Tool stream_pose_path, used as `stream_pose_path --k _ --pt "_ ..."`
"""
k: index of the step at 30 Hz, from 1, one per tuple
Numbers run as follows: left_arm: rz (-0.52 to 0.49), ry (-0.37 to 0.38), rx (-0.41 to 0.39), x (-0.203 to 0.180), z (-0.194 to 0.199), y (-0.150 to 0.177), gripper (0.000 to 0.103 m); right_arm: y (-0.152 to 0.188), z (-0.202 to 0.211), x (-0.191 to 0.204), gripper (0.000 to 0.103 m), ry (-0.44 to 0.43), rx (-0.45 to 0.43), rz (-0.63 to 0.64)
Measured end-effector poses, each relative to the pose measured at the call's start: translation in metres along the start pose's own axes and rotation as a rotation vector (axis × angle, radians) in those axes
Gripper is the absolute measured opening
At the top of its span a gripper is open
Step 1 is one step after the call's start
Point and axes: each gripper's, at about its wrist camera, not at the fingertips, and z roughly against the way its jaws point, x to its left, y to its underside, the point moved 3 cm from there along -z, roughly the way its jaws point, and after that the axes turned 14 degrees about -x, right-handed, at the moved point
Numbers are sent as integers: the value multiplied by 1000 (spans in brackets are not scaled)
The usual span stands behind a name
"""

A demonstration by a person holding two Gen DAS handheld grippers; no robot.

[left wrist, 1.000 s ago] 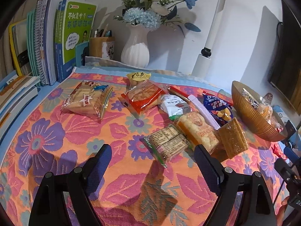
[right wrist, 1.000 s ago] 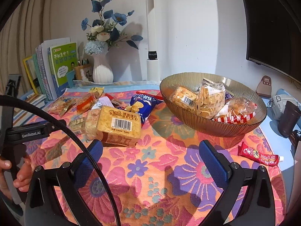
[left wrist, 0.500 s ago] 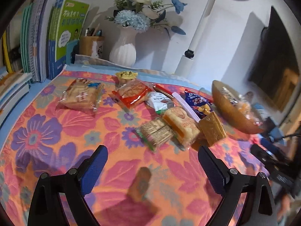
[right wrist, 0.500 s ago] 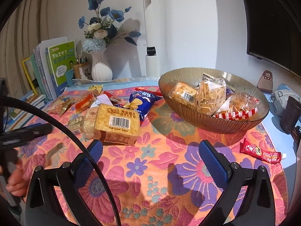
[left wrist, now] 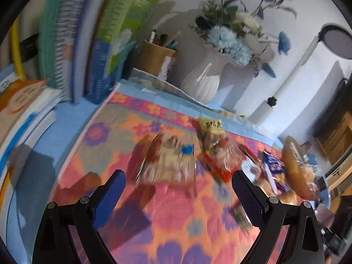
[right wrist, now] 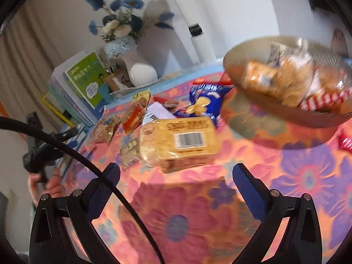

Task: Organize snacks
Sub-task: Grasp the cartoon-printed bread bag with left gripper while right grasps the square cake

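Left gripper [left wrist: 177, 194] spread wide, empty; clear biscuit pack [left wrist: 169, 164] lay just beyond, probably crosswise (blurred). Right gripper [right wrist: 176, 184] spread wide, empty, facing yellow barcoded cracker pack [right wrist: 178, 139].

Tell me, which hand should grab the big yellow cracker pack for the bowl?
Probably the right. Its open gripper faces the yellow barcoded cracker pack, with the brown ribbed glass bowl close beside. The left gripper, empty, faces a blurred clear-wrapped pack near the books.
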Motion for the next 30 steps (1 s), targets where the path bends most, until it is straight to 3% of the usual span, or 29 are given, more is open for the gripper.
stream_pose_path --k 3,6,7,8,9,10,12,16,19,23,27,30 --pt "-107 -39 41 -17 -41 5 96 -4 -15 16 103 110 -3 58" --pt "-206 -92 21 -26 -55 10 95 -1 -40 27 103 198 41 130" --pt "-220 -87 9 -28 -53 12 93 3 -44 24 102 220 58 132" --pt "-217 -80 -3 -26 -49 12 85 7 -47 21 97 238 76 130" --pt "-212 -71 -14 -24 -45 12 69 13 -43 15 93 270 70 128" --pt "-206 -55 -12 -22 -43 14 59 16 -38 10 81 279 63 125" --pt "-182 -29 -10 -17 -40 15 59 27 -18 -3 75 271 45 107" --pt "-160 -40 -16 -16 -36 15 59 38 34 -45 74 419 -5 51" --pt "-165 -40 -23 -18 -32 17 59 31 57 -56 74 382 -38 -35" --pt "-143 -31 -36 -14 -27 16 59 23 40 -29 83 225 -23 -72" --pt "-106 -8 -60 -9 -22 13 58 25 -11 -22 83 264 61 -142" --pt "-87 7 -70 -7 -19 12 58 25 -34 -19 83 353 59 -89"
